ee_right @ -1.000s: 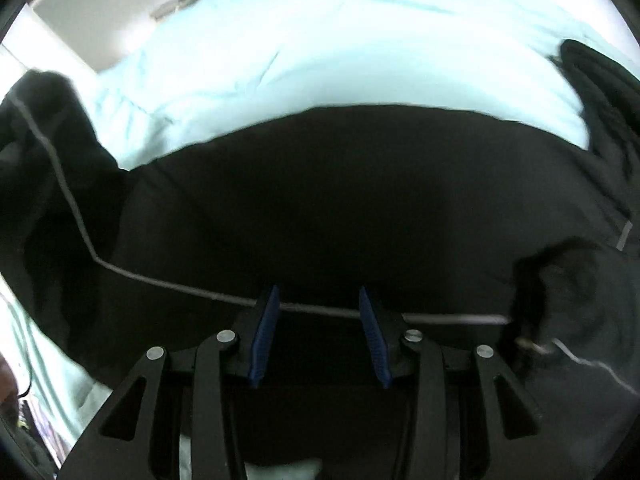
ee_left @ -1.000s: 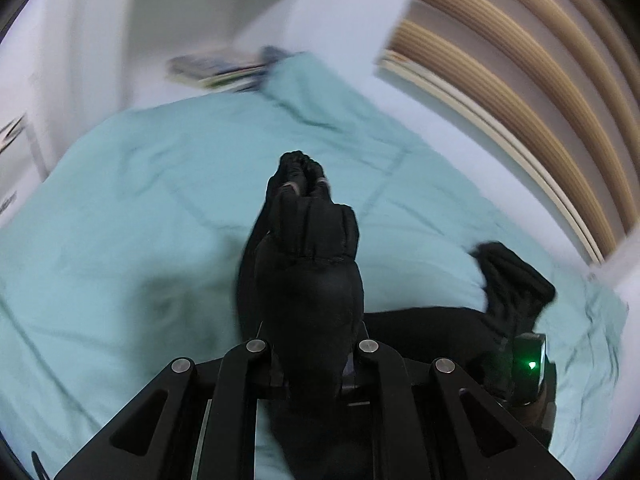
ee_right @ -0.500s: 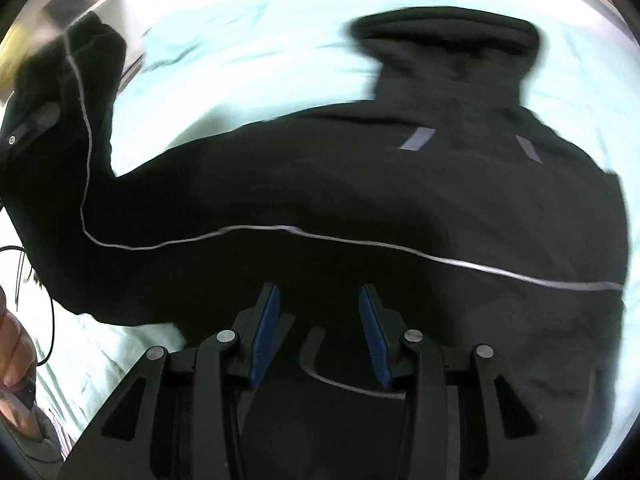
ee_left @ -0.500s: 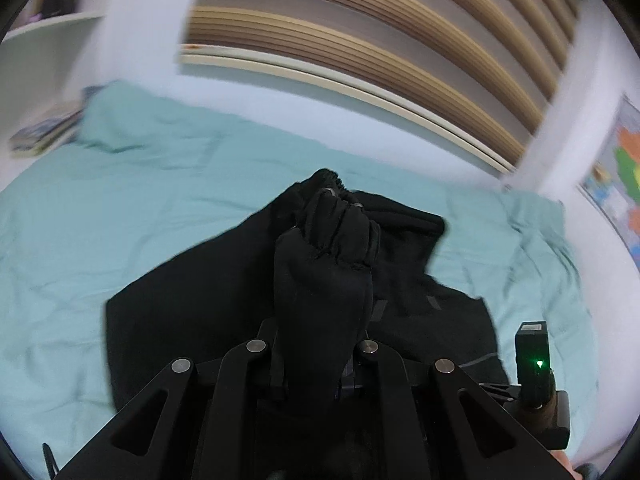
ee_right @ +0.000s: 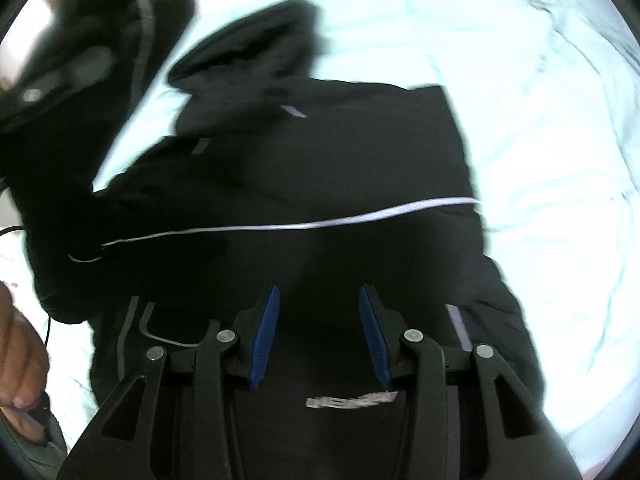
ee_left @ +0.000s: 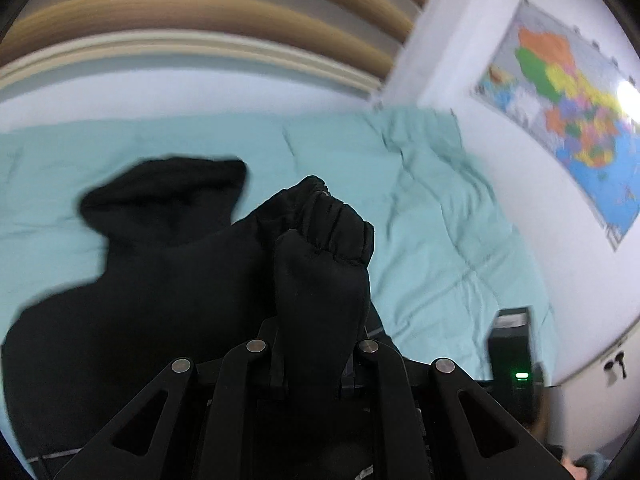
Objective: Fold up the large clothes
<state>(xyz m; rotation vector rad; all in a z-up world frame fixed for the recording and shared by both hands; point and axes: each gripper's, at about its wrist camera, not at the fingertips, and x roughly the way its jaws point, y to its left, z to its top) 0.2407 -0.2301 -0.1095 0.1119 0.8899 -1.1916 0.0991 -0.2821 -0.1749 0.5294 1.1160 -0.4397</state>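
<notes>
A black jacket lies spread across the teal bedcover, its hood pointing toward the far edge of the bed where a white wall with wooden slats rises. A thin white piping line runs across the jacket's body, and a blurred logo sits near its lower hem.

Open bedcover shows to the right of the jacket as far as the bed's right edge, which meets a wall bearing a coloured map. A band of bare cover also lies beyond the hood. Both views are motion-blurred.

The left claw is pressed together, pinching a black sleeve cuff that bunches up above its tips, lifted off the bed and angled downward over the jacket's body. In the right wrist view that raised sleeve appears at the upper left.

The right claw points steeply down over the jacket's lower part; its blue pads stand apart, and whether they grip fabric cannot be told. A bare hand shows at the left edge of this view.
</notes>
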